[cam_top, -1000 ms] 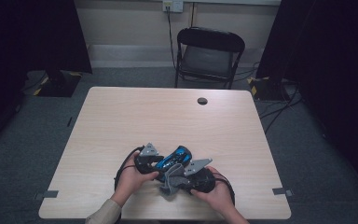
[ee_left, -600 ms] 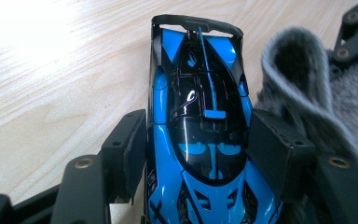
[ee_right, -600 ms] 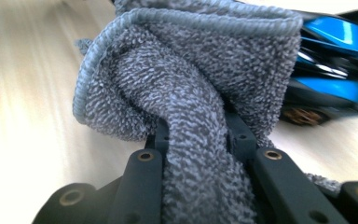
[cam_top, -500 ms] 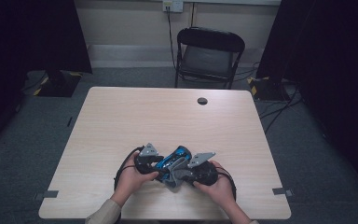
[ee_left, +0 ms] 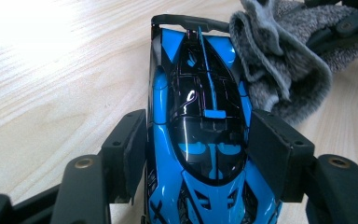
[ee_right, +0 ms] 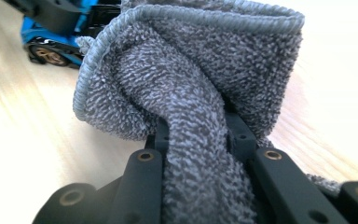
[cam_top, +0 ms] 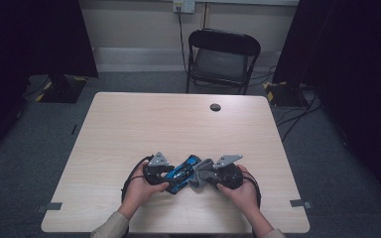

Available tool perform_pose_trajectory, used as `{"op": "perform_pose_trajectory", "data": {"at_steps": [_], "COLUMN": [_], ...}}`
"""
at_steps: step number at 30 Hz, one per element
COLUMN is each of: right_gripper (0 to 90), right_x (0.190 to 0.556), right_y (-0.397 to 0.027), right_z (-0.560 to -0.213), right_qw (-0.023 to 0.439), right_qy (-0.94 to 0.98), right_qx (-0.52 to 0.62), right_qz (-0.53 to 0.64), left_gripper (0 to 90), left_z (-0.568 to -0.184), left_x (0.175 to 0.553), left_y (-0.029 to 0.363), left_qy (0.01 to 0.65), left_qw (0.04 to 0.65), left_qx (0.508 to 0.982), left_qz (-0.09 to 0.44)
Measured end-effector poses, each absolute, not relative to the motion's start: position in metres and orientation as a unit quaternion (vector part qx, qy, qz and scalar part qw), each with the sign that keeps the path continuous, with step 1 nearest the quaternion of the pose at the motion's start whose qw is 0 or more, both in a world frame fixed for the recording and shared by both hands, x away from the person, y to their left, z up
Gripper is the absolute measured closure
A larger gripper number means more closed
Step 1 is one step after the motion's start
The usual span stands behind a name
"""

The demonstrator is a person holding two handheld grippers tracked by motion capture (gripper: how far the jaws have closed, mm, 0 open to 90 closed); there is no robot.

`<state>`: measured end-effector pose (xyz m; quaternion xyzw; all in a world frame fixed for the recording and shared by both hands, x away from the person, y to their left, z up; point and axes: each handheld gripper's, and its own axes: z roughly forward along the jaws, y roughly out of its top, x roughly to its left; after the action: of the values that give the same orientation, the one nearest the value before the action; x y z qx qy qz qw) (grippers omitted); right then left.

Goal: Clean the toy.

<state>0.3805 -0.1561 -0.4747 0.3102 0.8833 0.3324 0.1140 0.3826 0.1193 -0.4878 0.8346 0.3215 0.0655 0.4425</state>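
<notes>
- Toy car [ee_left: 200,135] on bench [cam_top: 129,129] near front edge, clamped across body by left claw [ee_left: 198,154].
- Grey cloth [ee_right: 200,102] bunched tight in right claw [ee_right: 198,140], touching car's tail.
- Step judged: wiping car. Next: drag cloth along bodywork, car held steady.
- Left claw view gives the clamp on the car; right claw view gives the pinched cloth; high view gives both hands.

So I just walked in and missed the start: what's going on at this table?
A person at the table works with a gripper in each hand. The left gripper clamps a blue and black toy car by its sides. The right gripper is shut on a bunched grey cloth, held against the car's far end, apparently to wipe it.
</notes>
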Motion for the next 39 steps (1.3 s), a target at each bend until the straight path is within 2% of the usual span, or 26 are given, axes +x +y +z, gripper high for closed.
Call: {"op": "perform_pose_trajectory", "data": {"at_steps": [12,18,24,31,39], "right_gripper": [72.0,71.8,71.6,71.6,71.7], "right_x": [0.374,0.357,0.334,0.342,0.351], "right_y": [-0.168,-0.150,-0.106,-0.094,-0.112], "right_z": [-0.468,-0.463,-0.470,-0.477,-0.476], "right_qw": [0.122,0.096,0.061,0.061,0.081], "right_qy": [0.878,0.892,0.909,0.905,0.901], "right_qx": [0.313,0.269,0.211,0.221,0.242], "right_qz": [0.341,0.352,0.354,0.359,0.350], "left_gripper": [38.4,38.4,38.5,38.5,38.5], "left_z": [-0.487,-0.488,-0.487,-0.488,-0.488], "left_x": [0.383,0.383,0.383,0.382,0.382], "left_y": [0.120,0.120,0.120,0.120,0.120], "left_qy": [0.321,0.321,0.322,0.321,0.322], "left_qw": [0.441,0.442,0.441,0.442,0.442], "left_qx": [0.836,0.835,0.835,0.835,0.835], "left_qz": [0.064,0.064,0.065,0.065,0.065]}}
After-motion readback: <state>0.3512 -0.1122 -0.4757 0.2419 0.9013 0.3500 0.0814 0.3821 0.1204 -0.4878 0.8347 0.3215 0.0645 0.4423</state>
